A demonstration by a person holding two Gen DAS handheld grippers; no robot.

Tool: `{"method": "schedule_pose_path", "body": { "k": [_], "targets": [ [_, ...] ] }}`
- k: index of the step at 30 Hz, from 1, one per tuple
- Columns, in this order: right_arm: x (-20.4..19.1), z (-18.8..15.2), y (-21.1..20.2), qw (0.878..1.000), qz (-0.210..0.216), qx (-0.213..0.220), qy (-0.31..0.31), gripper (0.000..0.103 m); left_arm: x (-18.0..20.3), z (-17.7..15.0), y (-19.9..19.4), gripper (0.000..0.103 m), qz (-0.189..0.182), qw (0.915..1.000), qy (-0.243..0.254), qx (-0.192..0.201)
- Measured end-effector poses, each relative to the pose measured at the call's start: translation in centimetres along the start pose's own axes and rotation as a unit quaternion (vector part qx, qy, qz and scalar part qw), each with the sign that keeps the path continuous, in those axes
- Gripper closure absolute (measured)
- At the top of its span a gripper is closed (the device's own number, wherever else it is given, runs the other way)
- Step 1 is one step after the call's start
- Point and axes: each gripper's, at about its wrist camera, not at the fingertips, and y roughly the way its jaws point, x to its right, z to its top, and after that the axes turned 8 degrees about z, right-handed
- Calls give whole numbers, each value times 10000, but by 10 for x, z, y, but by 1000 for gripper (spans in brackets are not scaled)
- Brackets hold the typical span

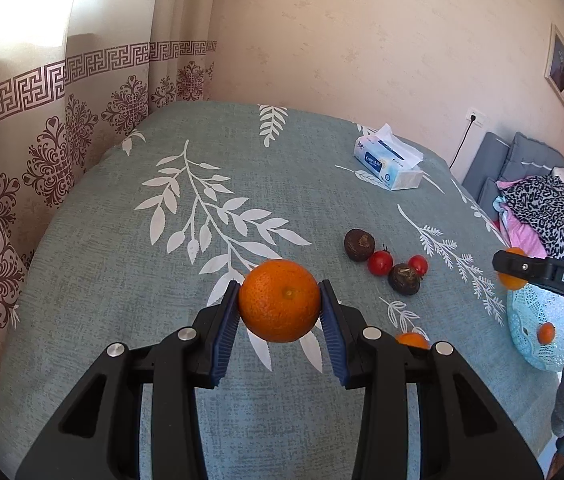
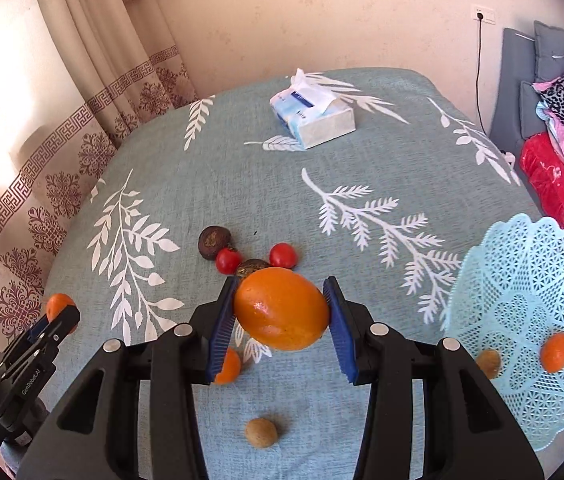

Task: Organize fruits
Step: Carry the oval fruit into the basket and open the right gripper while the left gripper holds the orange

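Our left gripper (image 1: 279, 304) has its blue pads clamped on a round orange (image 1: 279, 300), lifted clear of the cloth. Our right gripper (image 2: 282, 312) grips a second, more oval orange (image 2: 282, 314) the same way, also off the table.

Just beyond the right fingers, two dark brown round fruits (image 2: 213, 243) and two small red tomatoes (image 2: 283, 256) sit huddled together on the teal leaf-print tablecloth (image 2: 241, 184). A small mandarin (image 2: 229, 367) lies under the right gripper, and a tan round fruit (image 2: 261, 433) lies nearer us.

The pale blue lattice fruit basket (image 2: 522, 280) at the right holds one small mandarin (image 2: 556, 353) and a tan fruit (image 2: 489, 363). So we judge the job early: two pieces in, two in hand, six loose.

As for writing, the right gripper's side reads "DAS", the left gripper's body "GenRobot.AI", and the tissue pack (image 1: 390, 164) seems to say "Colorlife", too small to be sure.
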Motion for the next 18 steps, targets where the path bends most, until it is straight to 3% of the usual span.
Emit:
{"method": "schedule_pose_path", "body": {
  "k": [18],
  "targets": [
    [125, -35, -72, 9923, -675, 427, 950, 58, 38, -20, -6, 63, -219, 9989, 401, -79]
  ]
}}
